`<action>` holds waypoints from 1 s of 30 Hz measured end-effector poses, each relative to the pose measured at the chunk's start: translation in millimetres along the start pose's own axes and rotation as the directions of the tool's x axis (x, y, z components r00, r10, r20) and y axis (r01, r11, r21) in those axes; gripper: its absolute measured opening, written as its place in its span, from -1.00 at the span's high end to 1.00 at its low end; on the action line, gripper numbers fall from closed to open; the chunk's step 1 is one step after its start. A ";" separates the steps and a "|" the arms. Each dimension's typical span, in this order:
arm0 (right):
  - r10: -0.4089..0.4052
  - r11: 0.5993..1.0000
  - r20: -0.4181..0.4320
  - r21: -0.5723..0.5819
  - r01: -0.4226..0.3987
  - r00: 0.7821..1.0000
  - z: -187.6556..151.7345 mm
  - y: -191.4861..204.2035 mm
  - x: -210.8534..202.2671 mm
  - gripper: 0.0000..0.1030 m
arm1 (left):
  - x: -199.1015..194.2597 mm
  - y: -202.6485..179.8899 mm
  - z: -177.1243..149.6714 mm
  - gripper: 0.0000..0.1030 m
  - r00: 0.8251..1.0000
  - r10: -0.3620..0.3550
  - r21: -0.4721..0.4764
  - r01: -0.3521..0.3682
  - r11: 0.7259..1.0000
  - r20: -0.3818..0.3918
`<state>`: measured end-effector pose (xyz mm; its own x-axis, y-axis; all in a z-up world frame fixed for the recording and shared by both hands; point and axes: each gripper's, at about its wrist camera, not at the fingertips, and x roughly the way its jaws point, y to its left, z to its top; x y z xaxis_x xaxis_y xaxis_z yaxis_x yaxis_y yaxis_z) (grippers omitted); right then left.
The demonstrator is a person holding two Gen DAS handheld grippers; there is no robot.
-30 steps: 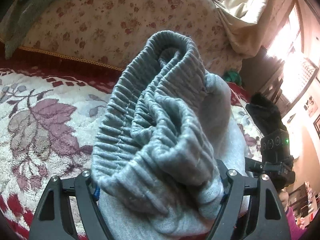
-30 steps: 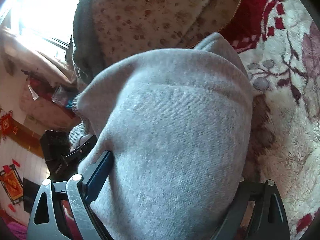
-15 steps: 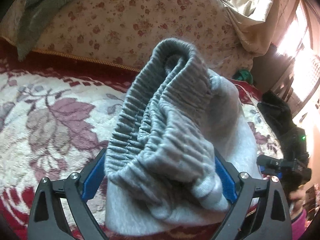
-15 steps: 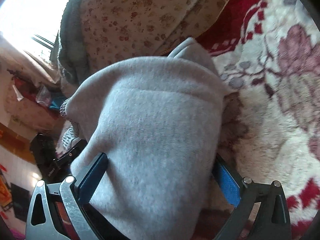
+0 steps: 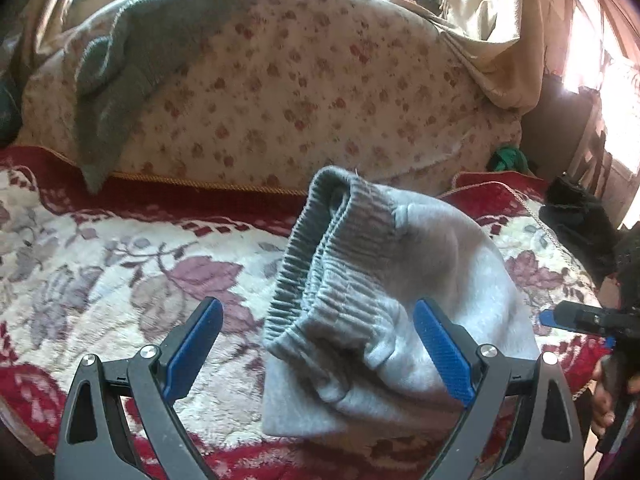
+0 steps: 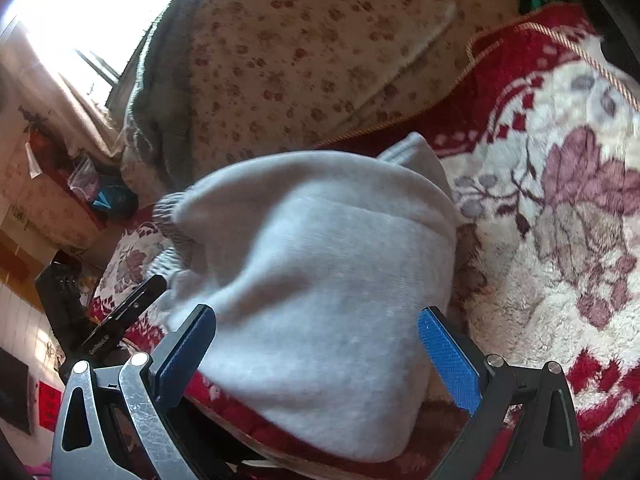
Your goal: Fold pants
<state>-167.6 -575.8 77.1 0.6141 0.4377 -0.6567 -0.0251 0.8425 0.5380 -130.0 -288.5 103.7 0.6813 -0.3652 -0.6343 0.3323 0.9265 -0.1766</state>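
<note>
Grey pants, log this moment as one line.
folded grey fleece pants on floral blanket | left gripper open | right gripper open

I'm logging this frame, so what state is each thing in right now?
grey pants: folded into a bundle, lying on the blanket, not gripped.
left gripper: open, fingers either side of the waistband end.
right gripper: open, straddling the bundle.
floral blanket: spread flat under the pants.

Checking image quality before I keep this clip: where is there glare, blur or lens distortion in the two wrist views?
Left wrist view: window at the right blown out; gray pants sharp; fisheye bends the floral cushion. Right wrist view: top-left window overexposed, blanket motion-smeared, pants softly lit with slight blur.
</note>
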 end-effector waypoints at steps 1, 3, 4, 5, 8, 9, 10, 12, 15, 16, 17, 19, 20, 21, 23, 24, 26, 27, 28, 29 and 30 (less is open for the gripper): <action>-0.006 1.000 0.006 -0.018 0.006 1.000 -0.3 5.3 -0.6 -1.00 | -1.0 -1.5 0.9 -0.86 1.000 0.005 0.003 -0.005 1.000 0.004; -0.020 0.998 0.019 -0.063 0.022 1.000 -2.1 18.4 -1.8 -1.00 | -5.4 -4.6 1.5 -0.86 1.000 0.019 0.010 -0.019 1.000 0.013; -0.024 0.996 0.024 -0.081 0.026 0.999 -2.8 24.0 -2.0 -1.00 | -7.5 -6.0 1.5 -0.86 1.000 0.025 0.012 -0.025 1.000 0.017; -0.029 0.994 0.032 -0.100 0.032 0.999 -3.9 29.9 -2.3 -1.00 | -10.0 -7.9 1.5 -0.86 0.999 0.030 0.016 -0.031 0.999 0.025; -0.042 0.987 0.065 -0.154 0.051 0.997 -8.5 48.5 -3.6 -1.00 | -14.7 -14.7 0.9 -0.86 0.998 0.044 0.031 -0.045 0.998 0.039; -0.043 0.986 0.073 -0.160 0.054 0.996 -9.6 52.0 -3.5 -1.00 | -16.1 -16.7 0.6 -0.86 0.998 0.048 0.036 -0.050 0.998 0.043; -0.045 0.984 0.083 -0.167 0.058 0.996 -11.1 56.9 -3.7 -1.00 | -17.2 -18.6 0.5 -0.86 0.998 0.051 0.041 -0.053 0.998 0.046; -0.052 0.982 0.095 -0.177 0.069 0.994 -13.1 63.2 -3.7 -1.00 | -19.4 -22.5 0.5 -0.86 0.997 0.061 0.051 -0.064 0.997 0.053; -0.089 0.972 0.119 -0.204 0.113 0.989 -17.3 72.0 -3.0 -1.00 | -21.7 -28.5 -0.1 -0.86 0.995 0.078 0.067 -0.082 0.994 0.065; -0.096 0.970 0.126 -0.212 0.122 0.987 -18.9 73.9 -3.1 -1.00 | -22.6 -31.2 -0.3 -0.86 0.994 0.084 0.075 -0.089 0.993 0.071; -0.104 0.967 0.131 -0.219 0.131 0.986 -20.2 75.3 -3.2 -1.00 | -22.9 -32.9 -0.3 -0.86 0.994 0.087 0.079 -0.093 0.993 0.073; -0.119 0.962 0.137 -0.228 0.148 0.983 -23.0 77.2 -3.7 -1.00 | -23.1 -36.7 -0.6 -0.86 0.993 0.093 0.090 -0.100 0.991 0.077; -0.120 0.962 0.138 -0.227 0.149 0.983 -23.6 77.6 -4.4 -1.00 | -23.1 -38.8 -0.9 -0.86 0.992 0.097 0.094 -0.104 0.990 0.078; -0.119 0.963 0.139 -0.224 0.149 0.983 -24.2 77.1 -5.0 -1.00 | -22.9 -40.9 -1.5 -0.86 0.991 0.104 0.099 -0.112 0.989 0.079; -0.121 0.966 0.140 -0.212 0.150 0.983 -23.6 74.1 -5.7 -1.00 | -21.8 -44.1 -2.1 -0.86 0.990 0.112 0.107 -0.120 0.987 0.081; -0.125 0.967 0.144 -0.206 0.153 0.982 -23.3 72.2 -6.6 -1.00 | -21.2 -45.8 -2.4 -0.86 0.990 0.115 0.111 -0.123 0.986 0.080; -0.134 0.967 0.153 -0.197 0.163 0.979 -24.0 69.8 -8.4 -1.00 | -19.6 -48.7 -2.0 -0.86 0.990 0.122 0.116 -0.130 0.985 0.078; -0.140 0.967 0.156 -0.192 0.169 0.978 -24.0 67.4 -9.4 -1.00 | -19.1 -49.5 -1.9 -0.86 0.989 0.127 0.117 -0.135 0.984 0.079; -0.144 0.967 0.157 -0.188 0.172 0.977 -24.5 66.5 -10.0 -1.00 | -18.8 -51.8 -1.4 -0.86 0.987 0.135 0.119 -0.145 0.982 0.084; -0.148 0.967 0.157 -0.183 0.176 0.977 -24.5 64.6 -10.8 -1.00 | -18.7 -53.6 -0.8 -0.86 0.986 0.140 0.122 -0.150 0.981 0.088; -0.151 0.968 0.156 -0.176 0.177 0.976 -24.3 62.1 -11.5 -1.00 | -18.4 -55.2 0.2 -0.86 0.986 0.141 0.125 -0.151 0.981 0.090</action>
<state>-195.4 -520.9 105.2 0.7263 0.2515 -0.6397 -0.0541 0.9487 0.3116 -160.7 -332.9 125.2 0.7775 -0.2381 -0.5821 0.3045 0.9524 0.0172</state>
